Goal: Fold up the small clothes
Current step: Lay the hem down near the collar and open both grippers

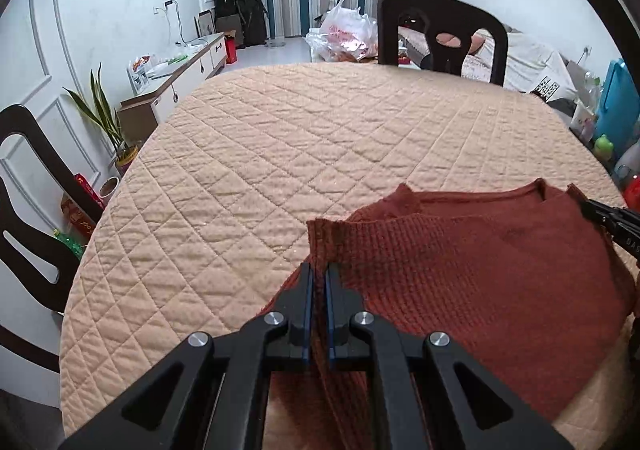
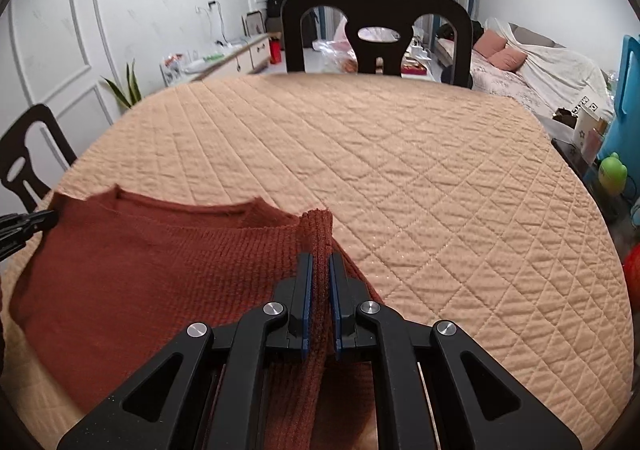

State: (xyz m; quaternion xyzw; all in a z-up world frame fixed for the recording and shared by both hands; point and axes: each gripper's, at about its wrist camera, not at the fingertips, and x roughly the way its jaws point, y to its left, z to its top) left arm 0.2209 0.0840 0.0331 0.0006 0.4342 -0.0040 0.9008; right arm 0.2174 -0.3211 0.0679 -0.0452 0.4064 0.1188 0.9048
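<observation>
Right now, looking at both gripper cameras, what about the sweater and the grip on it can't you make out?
- Rust knit sweater: its near hem is hidden in both wrist views, covered by the left gripper and right gripper.
- Sleeves: cannot tell where they lie; folded cloth covers them.
- Sweater's far side in the left wrist view: cut off by the lens edge.
- How much cloth each gripper pinches: hidden between the fingers.
- Quilted table cover under the sweater: hidden.
</observation>
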